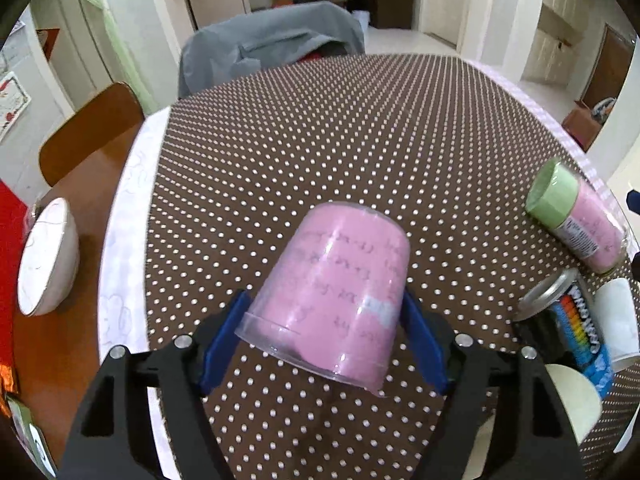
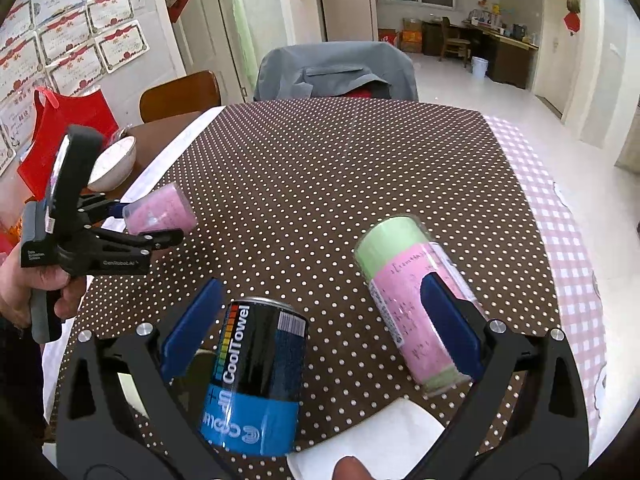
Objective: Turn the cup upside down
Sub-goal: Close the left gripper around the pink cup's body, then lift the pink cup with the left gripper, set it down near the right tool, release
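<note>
A clear plastic cup with a pink paper lining (image 1: 336,300) is held between my left gripper's blue pads. The left gripper (image 1: 324,336) is shut on it above the dotted tablecloth, the cup's closed base pointing up and away, its open rim toward the camera and down. In the right wrist view the same cup (image 2: 160,214) shows tilted on its side in the left gripper (image 2: 132,224), held by a hand at the left. My right gripper (image 2: 320,332) is open and empty, its pads on either side of a black and blue can (image 2: 256,380).
A tall green and pink cup (image 2: 412,304) stands by the right pad; it also shows in the left wrist view (image 1: 576,220). A white bowl (image 1: 48,256) sits on the wooden table at left. White cups (image 1: 616,324) stand near the can (image 1: 568,320). A grey-covered chair (image 2: 336,70) is beyond the table.
</note>
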Motion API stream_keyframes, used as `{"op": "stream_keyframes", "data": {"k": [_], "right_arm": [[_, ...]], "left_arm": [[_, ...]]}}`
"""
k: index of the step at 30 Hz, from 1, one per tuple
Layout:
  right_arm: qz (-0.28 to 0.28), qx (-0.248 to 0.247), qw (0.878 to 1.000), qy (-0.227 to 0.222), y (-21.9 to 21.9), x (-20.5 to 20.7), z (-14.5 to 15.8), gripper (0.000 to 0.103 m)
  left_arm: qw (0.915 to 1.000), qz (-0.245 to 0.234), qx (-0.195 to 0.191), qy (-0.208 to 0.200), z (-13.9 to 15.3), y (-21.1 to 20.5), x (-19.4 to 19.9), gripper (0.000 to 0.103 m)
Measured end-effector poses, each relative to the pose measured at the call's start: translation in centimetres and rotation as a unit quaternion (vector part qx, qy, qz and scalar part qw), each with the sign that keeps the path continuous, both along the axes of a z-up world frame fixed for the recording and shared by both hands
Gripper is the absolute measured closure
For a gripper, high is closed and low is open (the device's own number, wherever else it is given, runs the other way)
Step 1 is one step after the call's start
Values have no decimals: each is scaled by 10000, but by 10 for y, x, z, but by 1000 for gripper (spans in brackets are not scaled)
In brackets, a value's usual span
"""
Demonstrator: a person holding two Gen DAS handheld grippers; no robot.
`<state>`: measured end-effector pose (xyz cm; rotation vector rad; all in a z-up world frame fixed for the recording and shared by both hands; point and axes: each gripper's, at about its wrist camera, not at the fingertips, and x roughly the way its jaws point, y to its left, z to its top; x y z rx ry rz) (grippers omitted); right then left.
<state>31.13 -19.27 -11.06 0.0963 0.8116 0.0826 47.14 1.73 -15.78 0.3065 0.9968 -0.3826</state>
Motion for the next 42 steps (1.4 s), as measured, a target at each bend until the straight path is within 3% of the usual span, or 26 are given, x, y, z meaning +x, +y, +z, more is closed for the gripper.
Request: {"op": "stream_keyframes", "data": {"k": [5,11,17,25,42], "right_arm": [[-112,39,9998,-181,-9,-29,20,6],[-260,100,9988,-412,-23,-75,44,6],[-363,109,9977,-554,-39,-125,54,6],[-506,161,9978,-404,-61,-165,38,6],[-606,321,9975,-154,-83,-201,10,6]], "left_arm": [[9994,83,-137,-298,35,3,-35,29],[9970,28,-315,-700,81,-4,-110,29],[9957,-61,-430,-816,99,-20,-177,29],[9972,-145,-587,-439,68,-50,-242,29],[9966,138,-768,270,-7,-89,-273,29]]}}
